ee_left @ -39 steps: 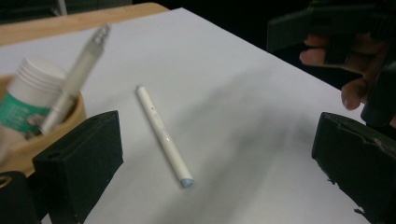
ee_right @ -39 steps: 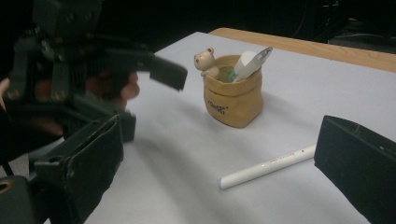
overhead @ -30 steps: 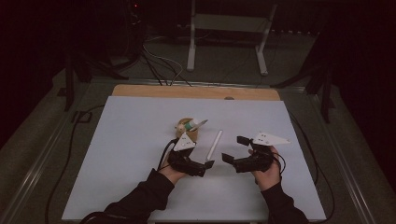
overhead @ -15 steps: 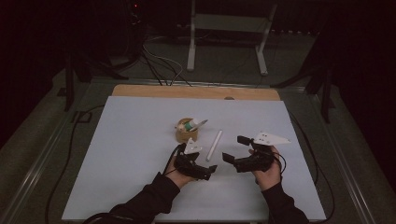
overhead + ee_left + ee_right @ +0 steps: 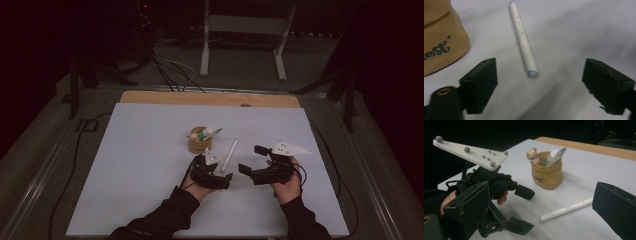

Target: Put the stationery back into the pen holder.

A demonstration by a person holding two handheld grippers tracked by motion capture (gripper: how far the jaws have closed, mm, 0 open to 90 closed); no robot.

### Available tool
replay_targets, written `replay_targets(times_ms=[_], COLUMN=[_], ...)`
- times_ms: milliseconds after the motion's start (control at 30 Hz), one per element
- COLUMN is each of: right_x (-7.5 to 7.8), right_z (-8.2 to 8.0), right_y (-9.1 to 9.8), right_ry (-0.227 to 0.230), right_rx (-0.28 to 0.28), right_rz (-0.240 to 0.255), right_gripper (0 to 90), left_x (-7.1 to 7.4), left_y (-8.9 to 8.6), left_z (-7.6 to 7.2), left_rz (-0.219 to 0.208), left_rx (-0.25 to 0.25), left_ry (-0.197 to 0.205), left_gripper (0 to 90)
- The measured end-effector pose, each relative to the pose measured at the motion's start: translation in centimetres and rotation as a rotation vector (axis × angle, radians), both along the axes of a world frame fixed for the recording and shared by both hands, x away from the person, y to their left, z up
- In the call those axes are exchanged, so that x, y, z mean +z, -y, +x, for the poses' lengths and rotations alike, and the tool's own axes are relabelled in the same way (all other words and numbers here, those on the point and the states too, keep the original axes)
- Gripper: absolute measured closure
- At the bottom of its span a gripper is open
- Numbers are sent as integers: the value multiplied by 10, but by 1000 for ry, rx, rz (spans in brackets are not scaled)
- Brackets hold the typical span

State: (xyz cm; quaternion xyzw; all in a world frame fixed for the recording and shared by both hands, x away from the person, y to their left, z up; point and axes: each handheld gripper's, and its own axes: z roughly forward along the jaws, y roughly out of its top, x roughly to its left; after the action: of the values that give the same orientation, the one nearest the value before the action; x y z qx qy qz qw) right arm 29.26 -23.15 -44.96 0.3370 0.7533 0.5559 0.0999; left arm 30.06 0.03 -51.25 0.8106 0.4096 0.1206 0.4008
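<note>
A white pen (image 5: 230, 155) lies flat on the white table top (image 5: 140, 165), just right of a tan pouch-shaped holder (image 5: 200, 142). The holder carries a small bear figure and another pen. My left gripper (image 5: 223, 172) is low beside the lying pen's near end. In the left gripper view the pen (image 5: 523, 40) ends just ahead of the gap between the jaws of the left gripper (image 5: 541, 85). Those jaws have just been closing and stand wide apart, touching nothing. My right gripper (image 5: 250, 160) sits right of the pen, open, with the pen (image 5: 567, 209) in front of it.
The holder (image 5: 441, 37) stands close to the left jaw in the left gripper view. A wooden strip (image 5: 210, 98) borders the table's far edge. Cables (image 5: 170, 75) and a white stand (image 5: 242, 30) lie on the floor beyond. A grey plate (image 5: 471, 151) tops the left gripper.
My left gripper has moved right and down toward the near end of the lying pen. The right gripper has stayed where it was.
</note>
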Motion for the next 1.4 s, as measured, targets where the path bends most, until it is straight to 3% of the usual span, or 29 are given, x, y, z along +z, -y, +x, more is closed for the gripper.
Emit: replay_targets(times_ms=[133, 567, 1067, 1200, 1233, 1400], right_x=[0, 1, 1, 0, 0, 0], right_z=[0, 0, 0, 0, 0, 0], right_y=[1, 3, 2, 2, 2, 2], right_ry=[0, 0, 0, -3, -4, -2], right_rx=[-2, -6, -3, -2, -2, -1], right_rz=[3, 9, 11, 11, 11, 14], right_gripper=[12, 13, 13, 13, 13, 13], left_x=[-3, -12, -13, -12, -12, -12], left_y=[6, 17, 28, 35, 40, 44], left_z=[4, 24, 39, 41, 42, 45], left_rz=[13, 50, 44, 68, 93, 124], left_rx=[11, 66, 86, 77, 72, 76], left_ry=[-23, -58, -100, -87, -74, -75], left_gripper=[183, 496, 608, 632, 633, 701])
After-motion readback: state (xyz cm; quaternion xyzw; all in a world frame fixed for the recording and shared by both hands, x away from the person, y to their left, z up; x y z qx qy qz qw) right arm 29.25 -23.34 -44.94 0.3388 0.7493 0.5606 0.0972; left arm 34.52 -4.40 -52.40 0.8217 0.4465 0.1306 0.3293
